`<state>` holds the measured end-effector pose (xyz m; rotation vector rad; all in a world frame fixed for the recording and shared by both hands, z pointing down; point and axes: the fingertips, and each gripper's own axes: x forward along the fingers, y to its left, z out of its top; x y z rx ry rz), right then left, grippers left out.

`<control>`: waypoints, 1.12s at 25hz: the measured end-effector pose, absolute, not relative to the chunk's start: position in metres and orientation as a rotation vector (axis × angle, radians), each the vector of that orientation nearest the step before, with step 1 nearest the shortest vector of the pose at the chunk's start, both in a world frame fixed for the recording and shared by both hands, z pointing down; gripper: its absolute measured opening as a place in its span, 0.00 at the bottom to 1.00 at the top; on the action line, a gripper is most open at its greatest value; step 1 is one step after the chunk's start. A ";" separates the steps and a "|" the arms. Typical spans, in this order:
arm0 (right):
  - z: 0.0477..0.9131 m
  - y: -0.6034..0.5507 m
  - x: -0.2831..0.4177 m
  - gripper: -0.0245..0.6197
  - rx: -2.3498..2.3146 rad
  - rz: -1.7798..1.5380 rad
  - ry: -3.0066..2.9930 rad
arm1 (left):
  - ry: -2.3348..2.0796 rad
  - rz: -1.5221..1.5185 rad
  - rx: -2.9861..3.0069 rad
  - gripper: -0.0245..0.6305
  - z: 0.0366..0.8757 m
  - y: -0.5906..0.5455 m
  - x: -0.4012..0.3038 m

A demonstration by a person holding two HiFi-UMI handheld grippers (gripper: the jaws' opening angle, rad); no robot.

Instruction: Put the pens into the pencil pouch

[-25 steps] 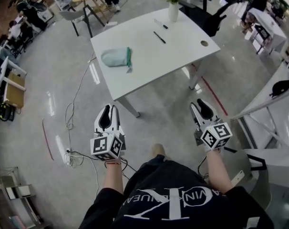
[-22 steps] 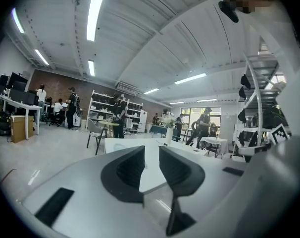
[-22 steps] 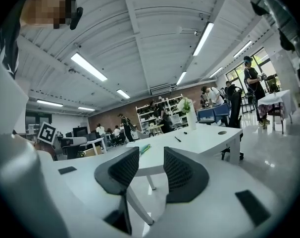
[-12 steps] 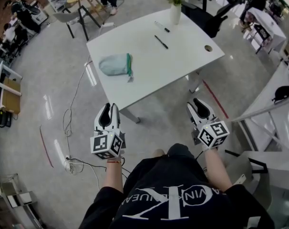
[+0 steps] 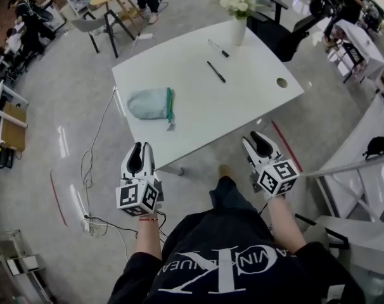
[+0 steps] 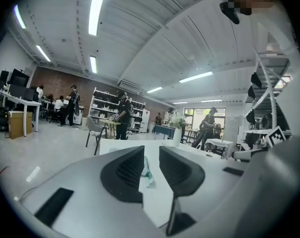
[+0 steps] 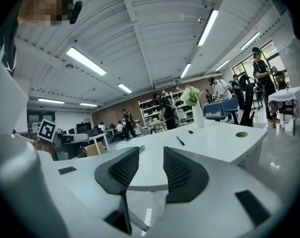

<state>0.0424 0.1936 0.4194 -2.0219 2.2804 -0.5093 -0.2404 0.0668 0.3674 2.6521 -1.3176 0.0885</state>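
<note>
A pale green pencil pouch (image 5: 151,103) with a darker green zipper end lies on the left part of the white table (image 5: 255,100). Two black pens lie further back: one (image 5: 216,71) near the middle, the other (image 5: 218,48) closer to the vase. Both grippers hang in front of the table's near edge, over the floor. My left gripper (image 5: 136,151) is open and empty, and the pouch's zipper end (image 6: 146,168) shows through its gap. My right gripper (image 5: 255,142) is also open and empty. Past it lie the pens (image 7: 180,141) and the pouch (image 7: 140,149).
A white vase of flowers (image 5: 238,24) stands at the table's far edge, and a round cable hole (image 5: 281,82) is at its right. Cables (image 5: 90,170) trail on the floor at the left. Chairs, other desks and people fill the room behind.
Both grippers have moved forward toward the table's near edge as the person stepped closer. The table now sits nearer in view. Neither gripper's jaws changed.
</note>
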 end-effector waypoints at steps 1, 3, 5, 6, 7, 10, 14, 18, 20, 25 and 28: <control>0.419 0.182 0.047 0.28 -2.012 -0.515 2.299 | -1.330 0.090 2.640 0.17 0.367 0.058 -0.235; 0.418 0.161 0.060 0.28 -1.991 -0.531 2.339 | -1.350 0.099 2.618 0.17 0.367 0.044 -0.222; 0.418 0.141 0.074 0.28 -1.974 -0.555 2.371 | -1.366 0.111 2.600 0.17 0.367 0.032 -0.207; 0.419 0.131 0.081 0.28 -1.969 -0.568 2.381 | -1.370 0.118 2.592 0.17 0.367 0.025 -0.200; 0.420 0.121 0.087 0.28 -1.965 -0.581 2.387 | -1.373 0.128 2.585 0.17 0.368 0.019 -0.193; 0.425 0.092 0.104 0.28 -1.951 -0.624 2.410 | -1.385 0.163 2.565 0.17 0.374 0.002 -0.176; 0.436 0.064 0.121 0.28 -1.921 -0.687 2.471 | -1.412 0.194 2.524 0.17 0.383 -0.014 -0.159; 0.444 0.036 0.135 0.28 -1.893 -0.728 2.530 | -1.438 0.206 2.491 0.17 0.388 -0.028 -0.142; 0.450 0.023 0.140 0.28 -1.882 -0.751 2.562 | -1.452 0.217 2.475 0.18 0.392 -0.034 -0.135; 0.470 -0.011 0.150 0.28 -1.868 -0.814 2.637 | -1.501 0.258 2.437 0.19 0.410 -0.049 -0.126; 0.480 -0.033 0.155 0.28 -1.870 -0.844 2.687 | -1.539 0.292 2.409 0.19 0.418 -0.054 -0.123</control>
